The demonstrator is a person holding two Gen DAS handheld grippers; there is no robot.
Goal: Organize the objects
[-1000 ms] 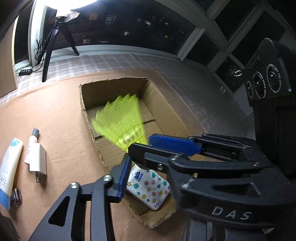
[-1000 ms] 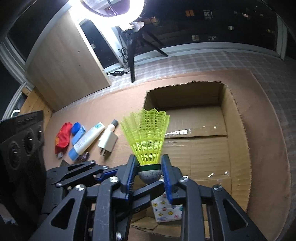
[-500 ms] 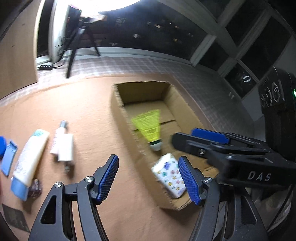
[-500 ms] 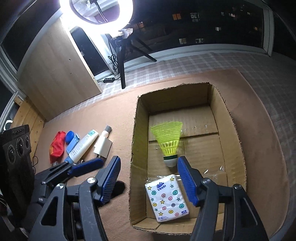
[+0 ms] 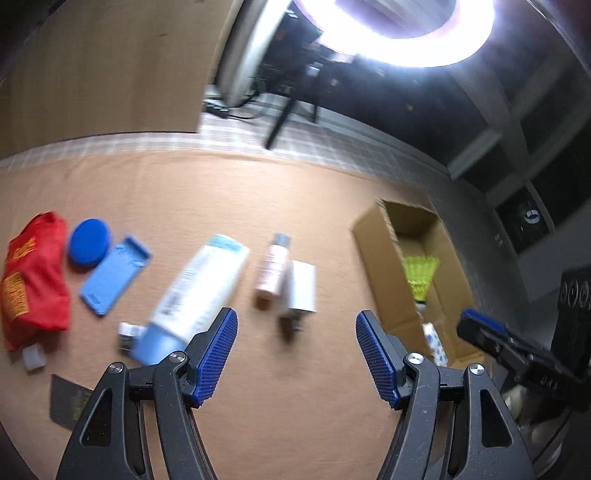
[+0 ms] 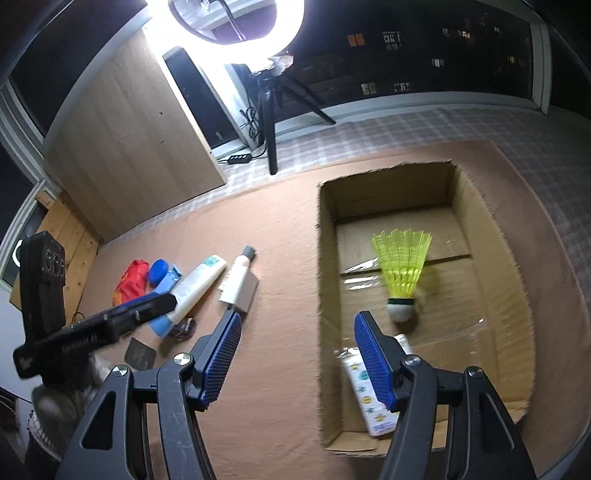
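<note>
We hold the left tongs (image 5: 295, 354) low over the brown mat (image 5: 258, 192), tilted forward and down, with both blue pads spread wide and nothing between them. Ahead of them lie the white tube (image 5: 199, 291), the pink bottle (image 5: 273, 269) and the white charger (image 5: 301, 291), the last two touching side by side. Further left lie the blue case (image 5: 114, 277), the blue lid (image 5: 89, 242) and the red pouch (image 5: 31, 273).

We hold the right tongs (image 6: 293, 360) above the near left corner of the cardboard box (image 6: 513, 280), angled down, jaws fully apart and empty. One pad sits over the mat, the other over the box interior.

Inside the box, the yellow shuttlecock (image 6: 402, 271) lies near the middle of the floor, cork end toward us. The tissue pack (image 6: 369, 398) lies at the near end, partly hidden behind the right pad. The two items do not touch.

A ring light (image 6: 236, 22) on a tripod (image 6: 271, 110) stands beyond the mat.
</note>
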